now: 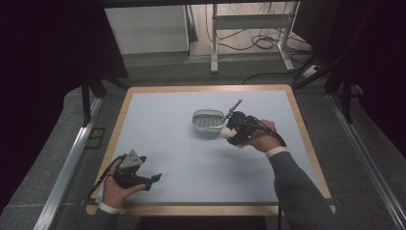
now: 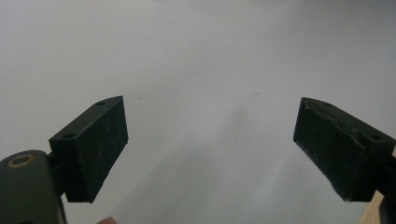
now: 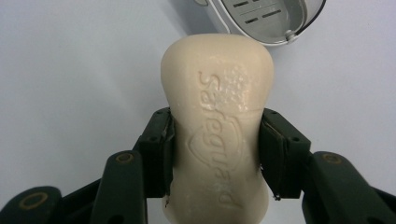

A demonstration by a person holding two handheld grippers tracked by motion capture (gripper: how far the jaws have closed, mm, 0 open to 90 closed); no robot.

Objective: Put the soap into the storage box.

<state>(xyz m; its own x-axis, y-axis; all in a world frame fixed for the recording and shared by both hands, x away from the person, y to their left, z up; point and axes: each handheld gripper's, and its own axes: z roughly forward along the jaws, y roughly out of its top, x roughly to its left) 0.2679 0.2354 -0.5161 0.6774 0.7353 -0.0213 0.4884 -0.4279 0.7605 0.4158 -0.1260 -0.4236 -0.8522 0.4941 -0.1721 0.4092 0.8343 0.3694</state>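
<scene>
Soap bar (image 3: 217,135) clamped across its waist by right claw (image 3: 215,154), long axis along the jaws, tip toward soap dish (image 3: 271,21); left claw (image 2: 208,144) open, empty, over worktop (image 1: 182,158).

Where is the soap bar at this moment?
The soap is clamped between the jaws of the right tool, right of the table's middle in the high view, just beside the soap dish.

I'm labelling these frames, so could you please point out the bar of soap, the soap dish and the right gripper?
bar of soap (image 3: 217,126), right gripper view, its embossed face.
soap dish (image 1: 208,120), high view, its slotted floor.
right gripper (image 3: 215,154), right gripper view, midway between its pads.
</scene>
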